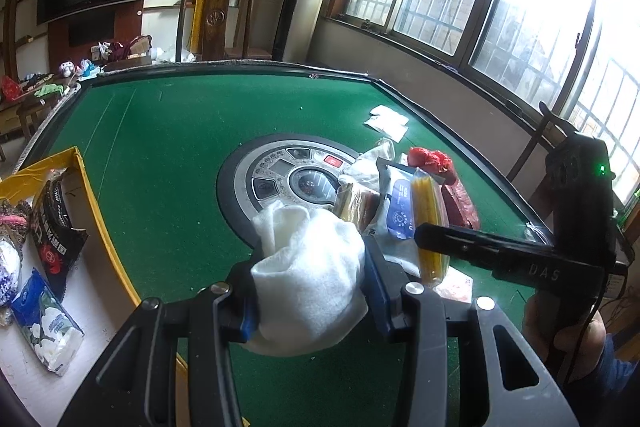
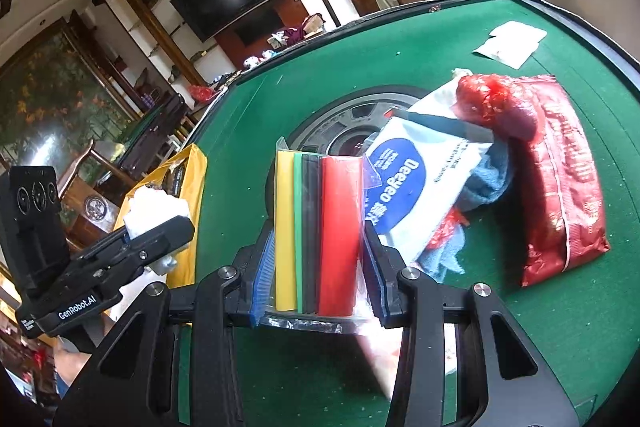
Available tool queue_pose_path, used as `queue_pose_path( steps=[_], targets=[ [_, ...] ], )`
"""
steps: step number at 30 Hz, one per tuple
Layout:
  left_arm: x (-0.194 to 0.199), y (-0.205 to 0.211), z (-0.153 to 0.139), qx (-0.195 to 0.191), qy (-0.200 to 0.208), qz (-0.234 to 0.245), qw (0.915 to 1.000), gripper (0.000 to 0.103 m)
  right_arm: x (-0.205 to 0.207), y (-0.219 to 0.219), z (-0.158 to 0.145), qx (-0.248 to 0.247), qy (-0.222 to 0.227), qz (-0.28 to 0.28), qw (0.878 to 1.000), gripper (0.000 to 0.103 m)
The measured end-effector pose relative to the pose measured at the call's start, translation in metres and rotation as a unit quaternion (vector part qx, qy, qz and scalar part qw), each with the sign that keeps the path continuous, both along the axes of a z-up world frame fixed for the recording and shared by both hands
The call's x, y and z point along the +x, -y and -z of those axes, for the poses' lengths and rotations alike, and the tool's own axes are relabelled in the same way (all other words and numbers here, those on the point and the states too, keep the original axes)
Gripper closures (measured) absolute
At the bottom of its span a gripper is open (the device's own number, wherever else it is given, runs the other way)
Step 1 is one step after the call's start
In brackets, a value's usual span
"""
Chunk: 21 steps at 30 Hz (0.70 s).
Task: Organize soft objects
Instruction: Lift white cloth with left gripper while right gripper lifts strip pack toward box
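1. We saw the left tongs (image 1: pixel 310 291) closed on a bunched white cloth (image 1: pixel 308 267), its blue pads pressed into both flanks of the wad, low in the middle of the left wrist view. The cloth bulged up and out past the pads, so we judged the grip firm but the load floppy.

2. We saw the right tongs (image 2: pixel 318 267) clamped on a clear packet of coloured strips (image 2: pixel 316 227), yellow, green, black and red side by side. The packet stood upright between the pads, its long axis running away from the tongs toward the top of the right wrist frame.

3. Outward from the left tongs, the yellow-rimmed box (image 1: pixel 86 187) lay at the left edge of the frame, off the side of the green bench (image 1: pixel 168 131). It already held a black snack bag (image 1: pixel 56 223) and a blue-and-white pack (image 1: pixel 48 323).

4. In the right wrist view the same box (image 2: pixel 192 195) showed at centre left, just behind the left tongs (image 2: pixel 160 223) and the cloth they carried.

5. We judged the left hand much the nearer to the box; the right had to cross the bench leftward.

6. The unsorted heap, a white pouch (image 2: pixel 420 179), a blue towel (image 2: pixel 488 179) and a red bag (image 2: pixel 560 179), lay to the right of the right tongs, near but apart.
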<state>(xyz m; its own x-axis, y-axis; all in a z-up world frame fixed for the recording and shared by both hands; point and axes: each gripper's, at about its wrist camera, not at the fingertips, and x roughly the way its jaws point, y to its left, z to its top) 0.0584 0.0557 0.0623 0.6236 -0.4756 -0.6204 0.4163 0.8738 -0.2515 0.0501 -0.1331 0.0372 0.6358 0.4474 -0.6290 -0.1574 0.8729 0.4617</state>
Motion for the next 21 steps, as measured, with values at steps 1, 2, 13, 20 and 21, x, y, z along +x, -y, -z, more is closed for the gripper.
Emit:
queue_pose_path(
  steps=[1, 2, 13, 20, 21],
  targets=[
    [0.000, -0.002, -0.001, -0.001, 0.002, -0.002, 1.0000, 0.059, 0.000, -0.003, 0.000, -0.002, 0.001, -0.003, 1.000, 0.063],
    [-0.001, -0.003, -0.002, -0.003, 0.003, -0.002, 1.0000, 0.059, -0.001, -0.005, -0.001, -0.004, 0.003, -0.005, 1.000, 0.063],
    [0.000, -0.017, -0.009, -0.016, 0.013, -0.014, 0.9997, 0.059, -0.006, -0.039, -0.006, -0.006, 0.024, -0.043, 0.999, 0.063],
    [-0.001, -0.028, -0.015, -0.026, 0.020, -0.026, 0.9991, 0.059, -0.004, -0.061, -0.003, -0.006, 0.020, -0.072, 0.997, 0.063],
    [0.000, -0.032, -0.016, -0.029, 0.023, -0.032, 0.9988, 0.059, -0.004, -0.064, -0.003, -0.008, 0.021, -0.076, 0.997, 0.063]
  ],
)
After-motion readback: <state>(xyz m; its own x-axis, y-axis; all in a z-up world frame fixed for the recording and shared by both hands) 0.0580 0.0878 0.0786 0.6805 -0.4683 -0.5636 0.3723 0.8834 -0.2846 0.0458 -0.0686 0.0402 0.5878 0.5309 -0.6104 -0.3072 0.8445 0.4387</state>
